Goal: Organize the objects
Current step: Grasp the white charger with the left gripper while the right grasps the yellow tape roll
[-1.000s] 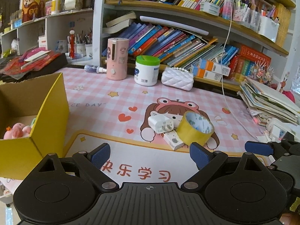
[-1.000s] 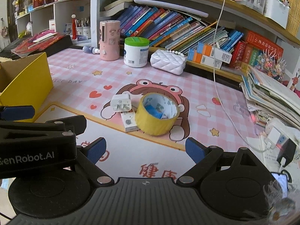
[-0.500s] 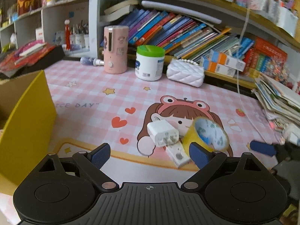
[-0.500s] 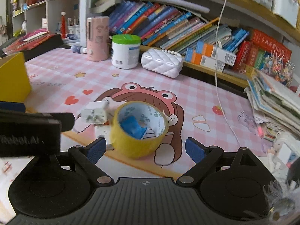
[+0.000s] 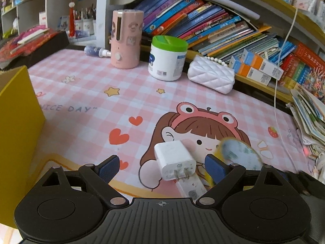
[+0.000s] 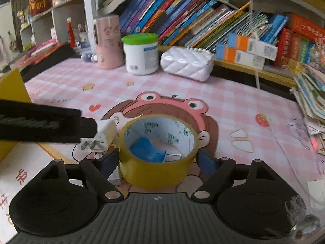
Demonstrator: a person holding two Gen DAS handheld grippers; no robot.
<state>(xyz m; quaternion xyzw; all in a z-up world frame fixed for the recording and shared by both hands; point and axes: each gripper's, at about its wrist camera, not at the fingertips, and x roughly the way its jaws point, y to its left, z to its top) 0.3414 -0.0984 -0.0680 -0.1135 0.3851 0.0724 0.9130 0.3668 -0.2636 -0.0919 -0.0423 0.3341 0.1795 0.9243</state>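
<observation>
A white plug charger (image 5: 174, 162) lies on the pink mat, between the open fingers of my left gripper (image 5: 161, 167); it also shows in the right wrist view (image 6: 99, 138). A small white block (image 5: 192, 187) lies under it. A yellow tape roll (image 6: 158, 152) with a blue scrap (image 6: 149, 149) inside sits between the open fingers of my right gripper (image 6: 157, 162); its blurred edge shows in the left wrist view (image 5: 237, 156). The left gripper's black body (image 6: 40, 127) is just left of the roll. Neither gripper grips anything.
A yellow box (image 5: 18, 126) stands at the left. At the back are a pink cylinder (image 5: 126, 38), a green-lidded white jar (image 5: 167, 58), a white quilted purse (image 5: 211, 76) and bookshelves. A paper stack (image 5: 308, 113) and a white cable (image 5: 281, 93) lie at the right.
Both grippers have moved forward and lower. The left gripper's fingers now flank the charger and the right gripper's fingers now flank the tape roll. Both stayed open.
</observation>
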